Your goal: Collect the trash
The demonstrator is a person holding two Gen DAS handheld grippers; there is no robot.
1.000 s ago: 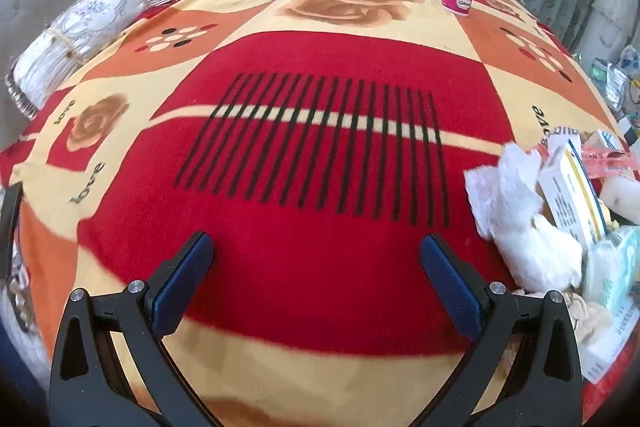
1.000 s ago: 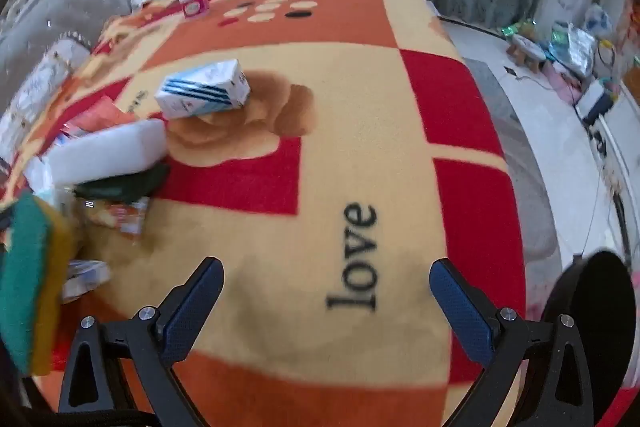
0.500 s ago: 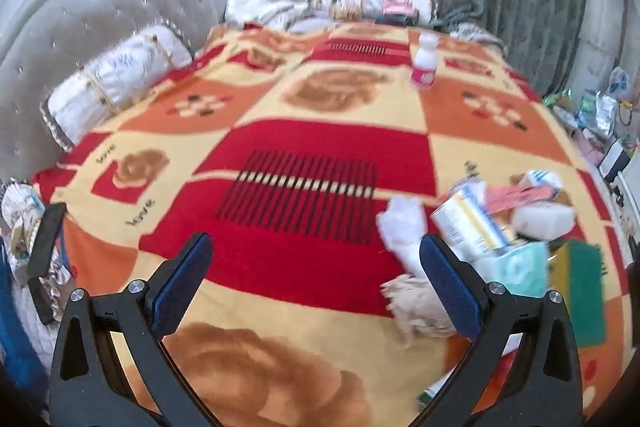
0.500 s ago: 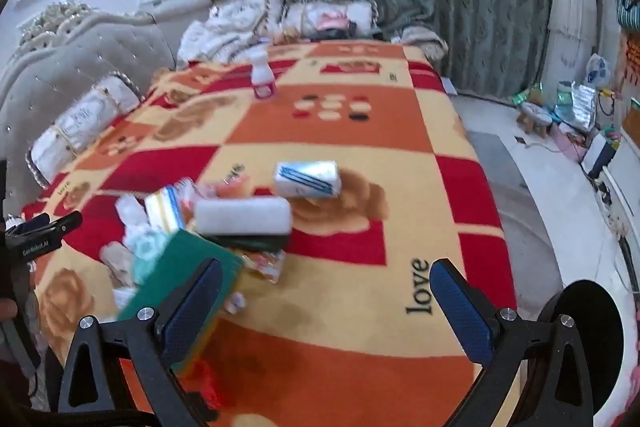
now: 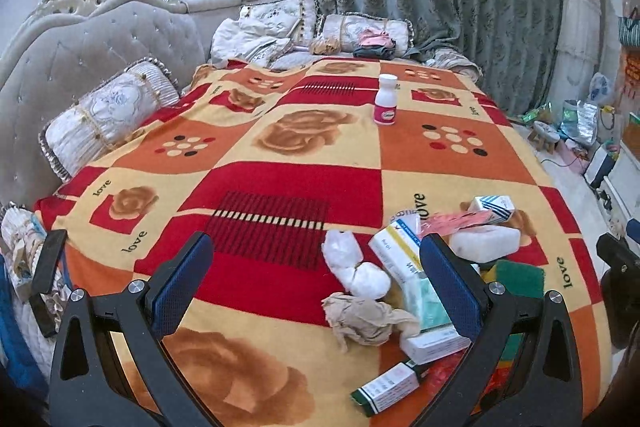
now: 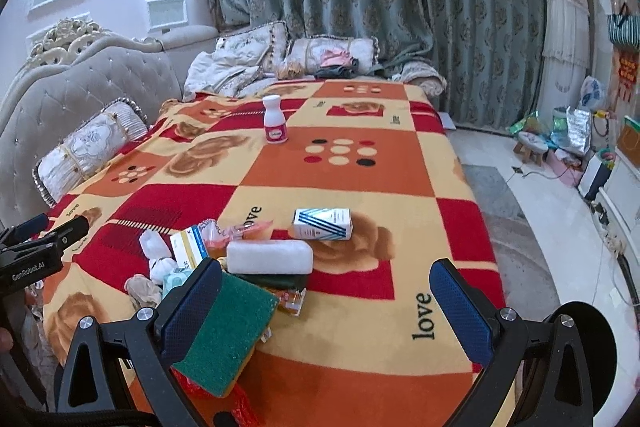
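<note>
A heap of trash lies on the red and orange blanket [image 5: 280, 195] near its front right: white crumpled tissue [image 5: 354, 269], brown crumpled paper [image 5: 364, 319], a white medicine box [image 5: 400, 255], a blue-striped box [image 6: 322, 224], a white foam block [image 6: 270, 257] and a green scouring pad [image 6: 226, 331]. A white bottle with a pink label [image 5: 385, 100] stands far back. My left gripper [image 5: 316, 283] is open and empty above the blanket's front. My right gripper [image 6: 326, 307] is open and empty, right of the heap.
A grey tufted headboard [image 5: 80, 43] and bolster pillow [image 5: 104, 115] line the left. Pillows and clothes [image 5: 312, 31] sit at the far end before green curtains. Floor clutter and a small stool [image 6: 532, 145] lie right of the bed. A black round object [image 6: 584, 351] sits at lower right.
Both grippers have pulled back and risen away from the blanket, so the whole bed and the trash heap now show. Both stayed open.
</note>
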